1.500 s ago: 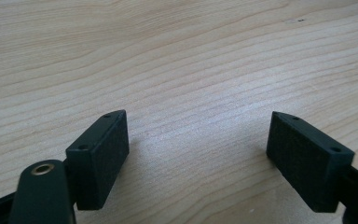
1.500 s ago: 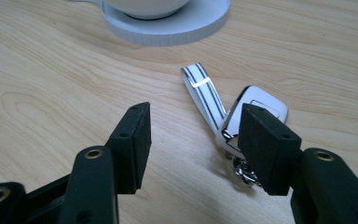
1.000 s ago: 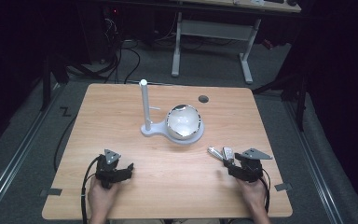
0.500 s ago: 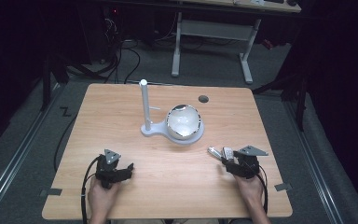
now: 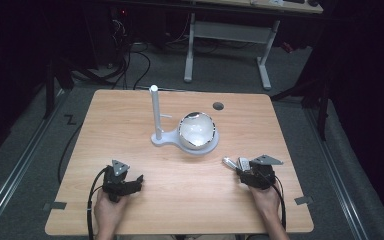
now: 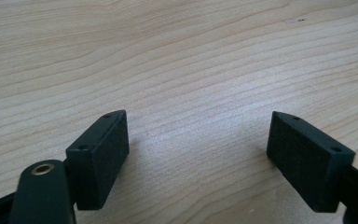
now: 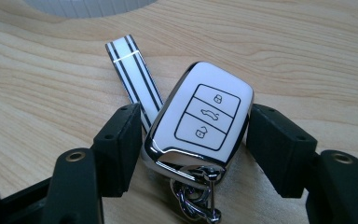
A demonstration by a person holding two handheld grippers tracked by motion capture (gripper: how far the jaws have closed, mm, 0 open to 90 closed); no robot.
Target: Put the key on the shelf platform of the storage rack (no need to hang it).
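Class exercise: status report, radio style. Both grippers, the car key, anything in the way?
Left gripper open, idle. Right gripper just opened, car key flat on table between its jaws. No obstructions.

On the table (image 5: 130, 125), the stand (image 5: 156, 116) sits near centre with the bowl (image 5: 197, 131) touching at its 3 o'clock. The car key (image 7: 200, 116) lies at the bowl's 5 o'clock, between the right gripper's (image 7: 193, 133) jaws; the left gripper (image 6: 198, 140) sits at the stand's 7 o'clock.

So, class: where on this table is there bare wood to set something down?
Bare: the table's left side beside the white stand, and the front middle between the left claw and right claw. Crowded: around the bowl and car key.
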